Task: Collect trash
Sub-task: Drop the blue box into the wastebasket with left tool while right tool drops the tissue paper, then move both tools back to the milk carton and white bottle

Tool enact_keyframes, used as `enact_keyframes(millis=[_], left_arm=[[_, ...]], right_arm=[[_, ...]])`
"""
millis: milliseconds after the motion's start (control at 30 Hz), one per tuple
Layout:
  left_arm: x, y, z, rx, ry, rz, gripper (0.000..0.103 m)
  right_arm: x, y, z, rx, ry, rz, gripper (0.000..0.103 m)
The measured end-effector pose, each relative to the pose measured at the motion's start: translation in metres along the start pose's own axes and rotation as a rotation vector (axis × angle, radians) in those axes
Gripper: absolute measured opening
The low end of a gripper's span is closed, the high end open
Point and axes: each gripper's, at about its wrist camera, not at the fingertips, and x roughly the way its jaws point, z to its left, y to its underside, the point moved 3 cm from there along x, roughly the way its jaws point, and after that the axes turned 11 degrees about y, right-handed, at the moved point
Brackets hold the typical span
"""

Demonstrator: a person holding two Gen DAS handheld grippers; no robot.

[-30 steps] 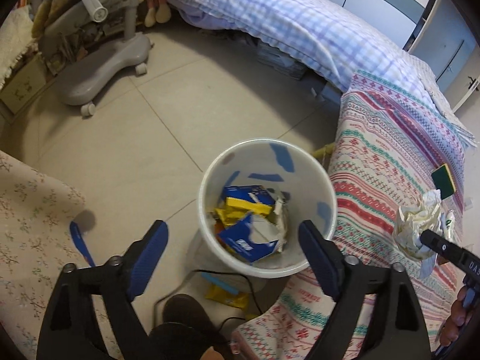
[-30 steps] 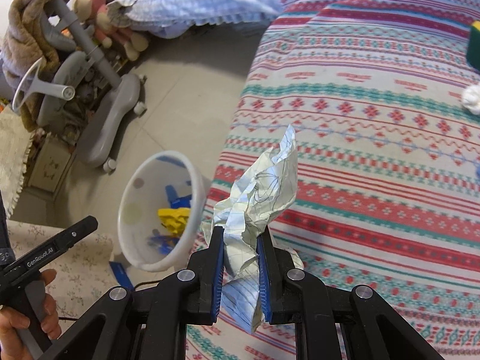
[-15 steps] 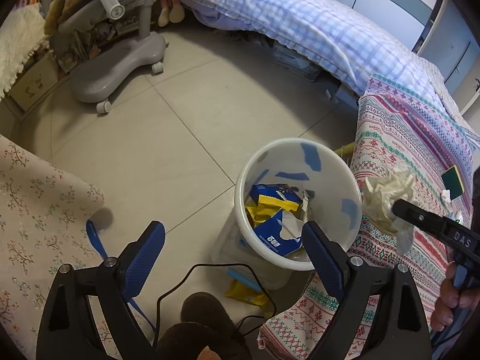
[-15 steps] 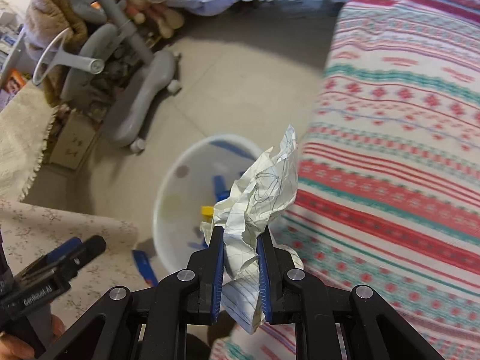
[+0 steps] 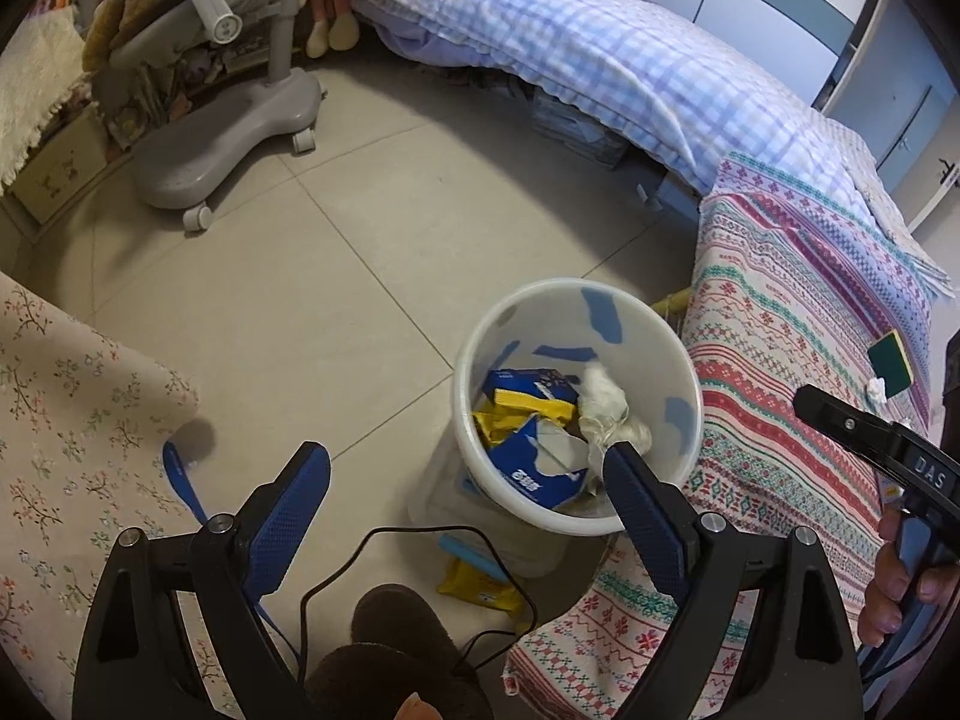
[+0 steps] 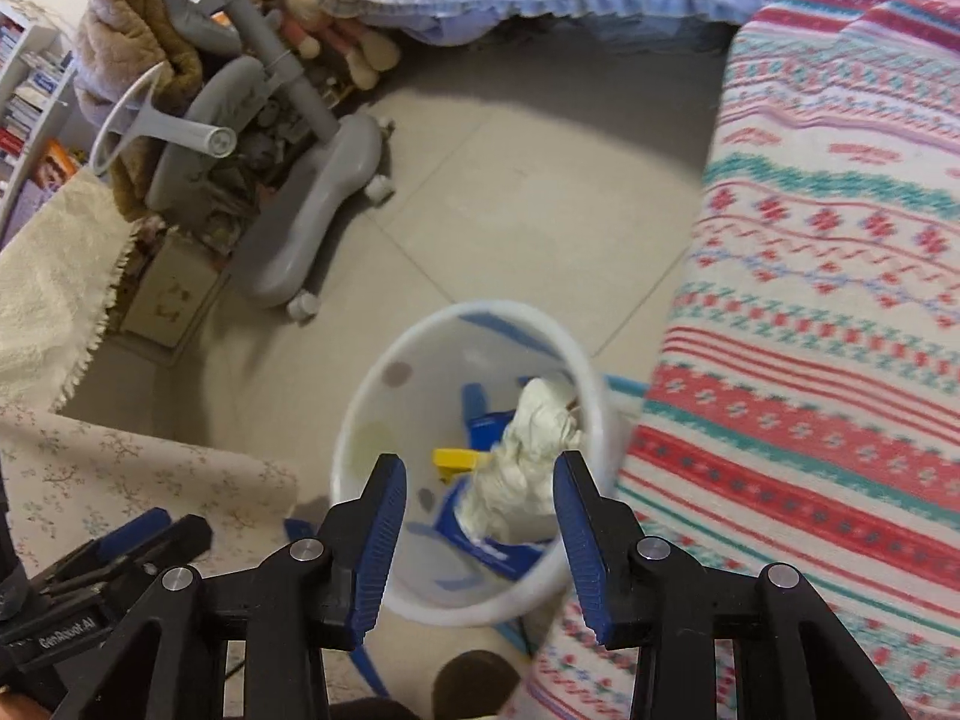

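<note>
The right gripper (image 6: 479, 507) hangs over the white bin (image 6: 366, 420), jaws opening and holding nothing. The crumpled paper (image 6: 534, 450) lies inside. The left gripper (image 5: 465, 501) jaws stand wide, empty.

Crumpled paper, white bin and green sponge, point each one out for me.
crumpled paper (image 5: 609, 405), left wrist view, its white upper wad.
white bin (image 5: 474, 354), left wrist view, left rim.
green sponge (image 5: 892, 360), left wrist view, its dark green face.

Hidden and blurred parts around the bin

The left gripper's finger (image 5: 642, 504) covers the white bin's (image 5: 690, 384) near rim; the striped blanket (image 6: 840, 312) is motion-blurred; print on the blue packet (image 5: 528, 468) stays unreadable; the slipper (image 5: 390, 654) is cut off.
</note>
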Motion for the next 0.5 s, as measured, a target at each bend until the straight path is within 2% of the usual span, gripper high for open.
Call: enact_keyframes(millis=[100, 300, 400, 500], left_arm=[[-0.001, 0.001, -0.009, 0.010, 0.018, 0.001, 0.094], [0.002, 0.002, -0.043, 0.062, 0.029, -0.007, 0.095], [0.006, 0.005, -0.065, 0.102, 0.036, -0.005, 0.103], [0.013, 0.008, -0.089, 0.138, 0.050, 0.005, 0.103]], right_arm=[[-0.013, 0.003, -0.007, -0.014, 0.045, -0.015, 0.056], [-0.048, 0.009, -0.025, -0.083, 0.184, -0.068, 0.062], [-0.068, 0.012, -0.039, -0.094, 0.241, -0.097, 0.069], [-0.089, 0.016, -0.057, -0.108, 0.300, -0.129, 0.076]])
